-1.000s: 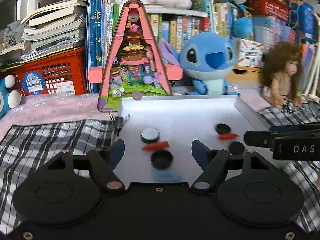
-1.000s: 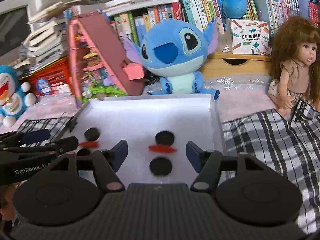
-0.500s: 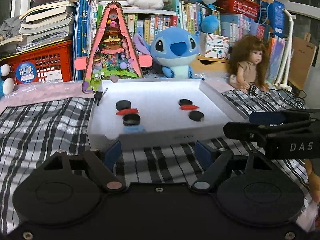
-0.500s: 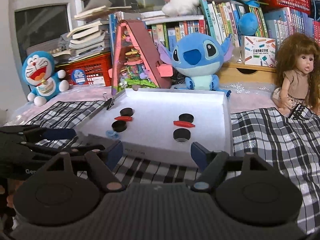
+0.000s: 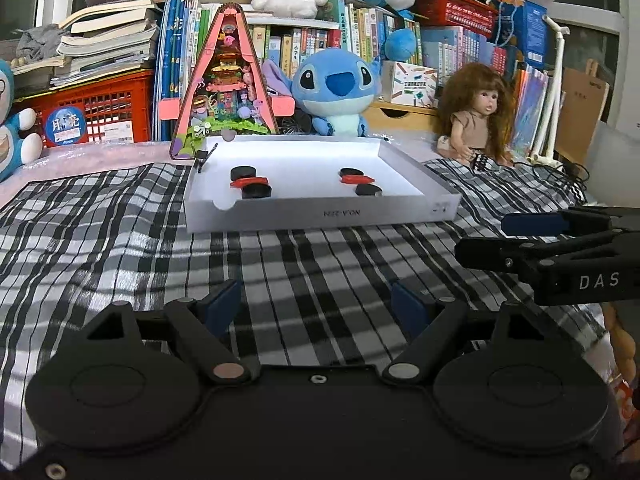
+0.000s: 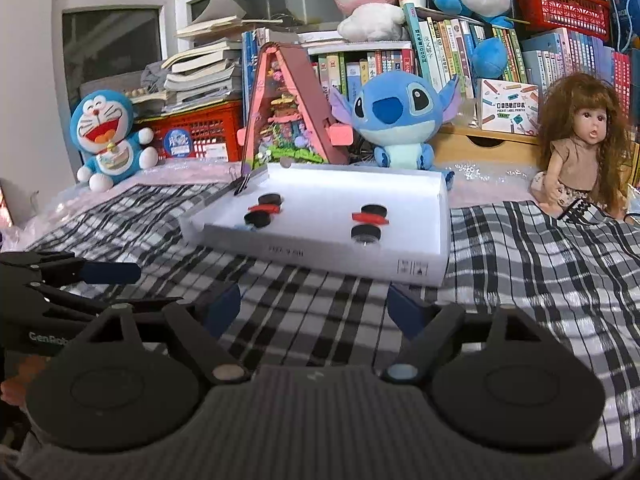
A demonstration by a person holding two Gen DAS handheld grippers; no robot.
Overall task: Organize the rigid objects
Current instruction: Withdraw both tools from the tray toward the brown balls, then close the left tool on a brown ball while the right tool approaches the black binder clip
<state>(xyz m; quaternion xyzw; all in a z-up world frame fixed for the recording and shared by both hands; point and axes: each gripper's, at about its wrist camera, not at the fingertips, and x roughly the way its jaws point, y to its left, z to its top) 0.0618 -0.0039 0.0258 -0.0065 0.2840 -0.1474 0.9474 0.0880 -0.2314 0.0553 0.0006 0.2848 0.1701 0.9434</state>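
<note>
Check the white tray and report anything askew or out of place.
Nothing stands out. The tray sits flat on the plaid cloth, holding two tidy groups: black discs flanking a red piece on each side. A binder clip grips its far left corner.

Black-and-white checked cloth (image 5: pixel 320 264) spread over the surface. Behind it, left to right: Doraemon plush (image 6: pixel 108 136); red plastic crate (image 5: pixel 100 112) with stacked books (image 5: pixel 108 52) on top; pink triangular diorama house (image 5: pixel 228 88), upright; blue Stitch plush (image 5: pixel 336 88); long-haired doll (image 6: pixel 580 152), seated (leaning slightly). Rear: shelf of upright books (image 6: pixel 440 60), pink rabbit plush (image 6: pixel 364 0) on top.
</note>
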